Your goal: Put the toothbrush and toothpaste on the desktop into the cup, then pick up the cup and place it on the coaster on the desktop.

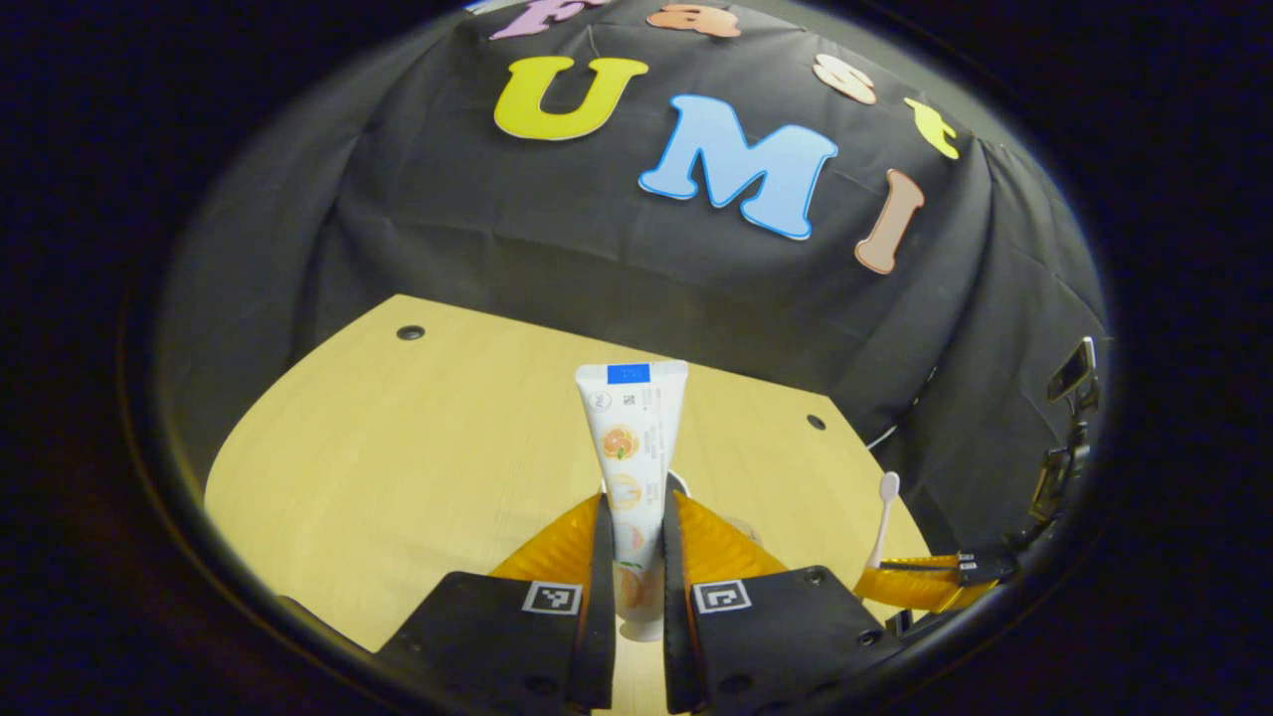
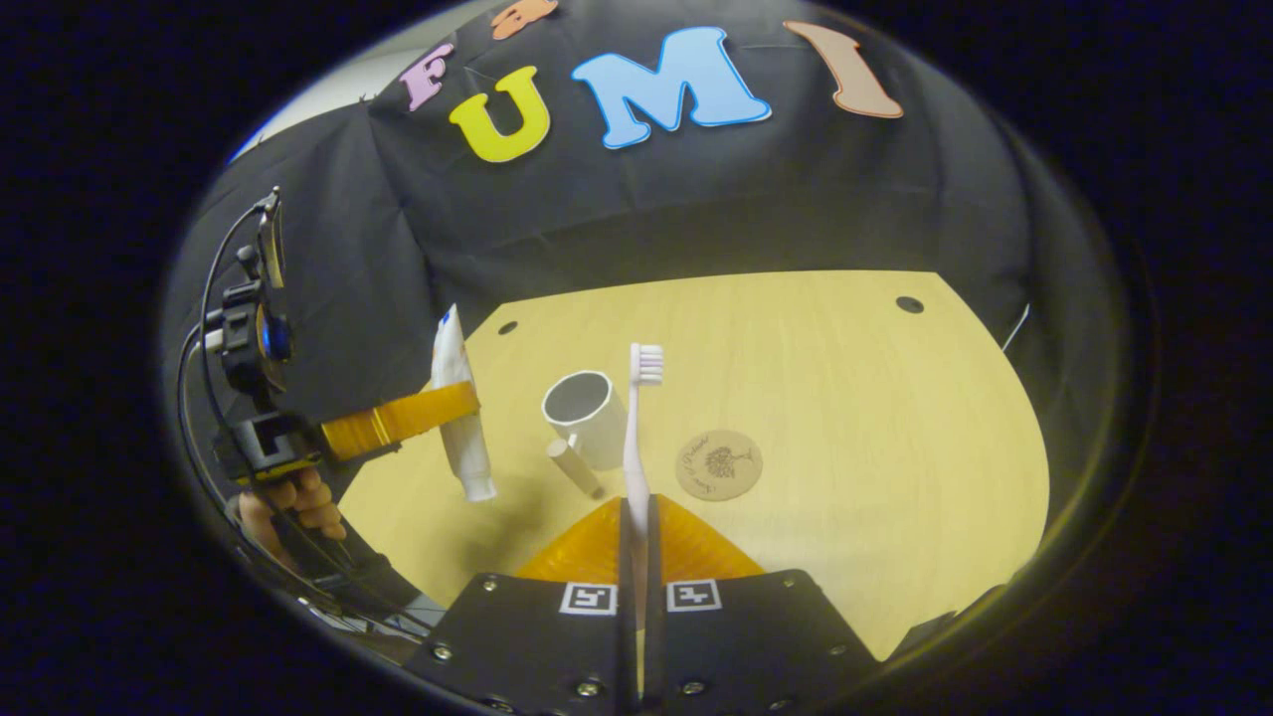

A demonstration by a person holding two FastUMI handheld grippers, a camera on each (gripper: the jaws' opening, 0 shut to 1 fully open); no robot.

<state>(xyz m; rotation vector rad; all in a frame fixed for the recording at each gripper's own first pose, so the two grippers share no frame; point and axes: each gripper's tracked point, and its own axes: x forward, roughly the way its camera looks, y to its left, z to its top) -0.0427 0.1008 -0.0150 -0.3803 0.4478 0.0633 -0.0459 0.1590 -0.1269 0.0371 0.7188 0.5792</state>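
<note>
Left gripper (image 1: 636, 557) is gripping the toothpaste (image 1: 634, 447), cap down, above the desktop (image 1: 398, 467). Right gripper (image 2: 636, 537) is clamping the toothbrush (image 2: 636, 438), bristles up. Cup (image 2: 587, 403) is standing empty at 10 o'clock from the coaster (image 2: 718, 464), well apart.

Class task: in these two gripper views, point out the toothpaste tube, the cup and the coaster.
toothpaste tube (image 1: 635, 438): left gripper view, middle of its printed body.
cup (image 2: 587, 413): right gripper view, its outer wall below the rim.
coaster (image 2: 718, 464): right gripper view, centre of its top face.
</note>
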